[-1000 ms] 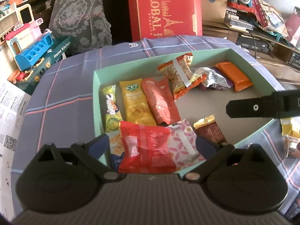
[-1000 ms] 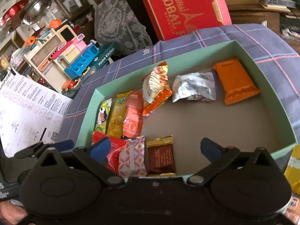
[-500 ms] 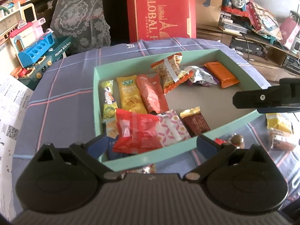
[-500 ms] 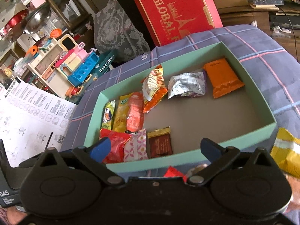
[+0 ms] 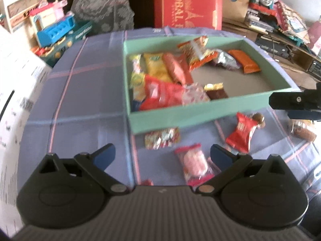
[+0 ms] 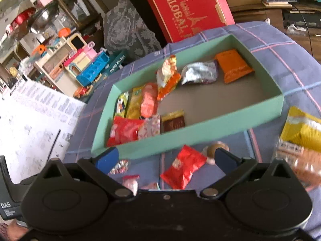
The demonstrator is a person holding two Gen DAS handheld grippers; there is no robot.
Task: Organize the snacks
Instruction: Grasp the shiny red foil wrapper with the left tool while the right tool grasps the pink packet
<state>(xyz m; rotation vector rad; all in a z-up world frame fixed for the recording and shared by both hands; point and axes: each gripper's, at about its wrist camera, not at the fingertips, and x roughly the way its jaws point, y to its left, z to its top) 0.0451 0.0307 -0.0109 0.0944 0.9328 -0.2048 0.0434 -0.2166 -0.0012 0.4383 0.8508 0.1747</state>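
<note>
A green box on the checked cloth holds several snack packets. Loose snacks lie in front of it: a red packet, a pink packet, a striped candy packet, a round brown sweet. A yellow packet and a brown clear-wrapped snack lie to the right. My left gripper is open and empty, above the cloth in front of the box. My right gripper is open and empty over the red packet; it shows in the left view.
A red gift box stands behind the table. A toy kitchen set and a printed sheet lie left. Cluttered shelves are at the back right.
Both grippers have pulled back from over the box toward the table's front; the loose snacks in front of the box have come into view. Both stay open.
</note>
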